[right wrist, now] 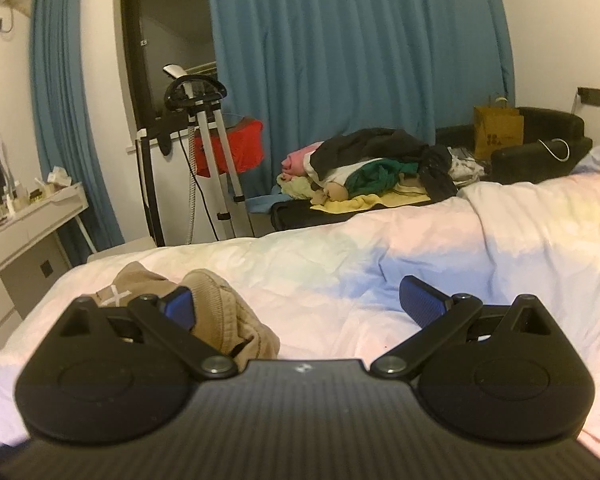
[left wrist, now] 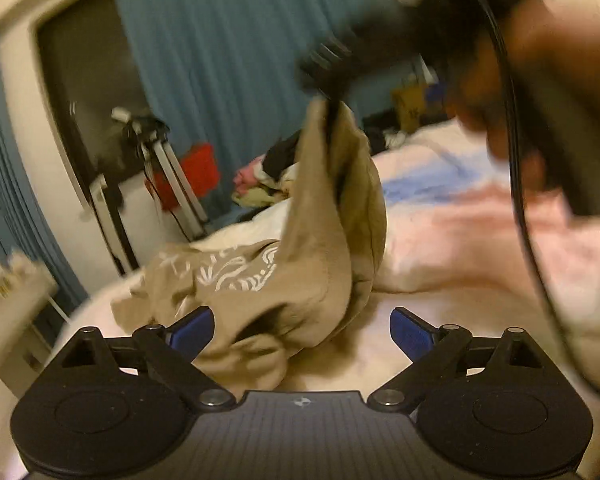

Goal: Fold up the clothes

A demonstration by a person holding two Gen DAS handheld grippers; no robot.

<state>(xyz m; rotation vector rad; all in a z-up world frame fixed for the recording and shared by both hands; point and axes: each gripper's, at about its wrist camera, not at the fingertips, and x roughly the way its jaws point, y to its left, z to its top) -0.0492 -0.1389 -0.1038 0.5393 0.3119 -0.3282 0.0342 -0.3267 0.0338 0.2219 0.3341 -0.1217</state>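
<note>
Tan garment (left wrist: 300,264) with white print, crumpled on the pale bed cover (left wrist: 440,248), one part lifted upright

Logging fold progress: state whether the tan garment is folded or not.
Not folded. The tan garment is bunched: one part stands in a peak, the rest lies crumpled on the white bedding.

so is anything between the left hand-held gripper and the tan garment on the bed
Nothing visible is in the way. The left hand-held gripper is open, and the tan garment sits directly ahead on the bed, its lower folds already reaching the gap. A blurred dark object meets its raised top, above the approach.
</note>
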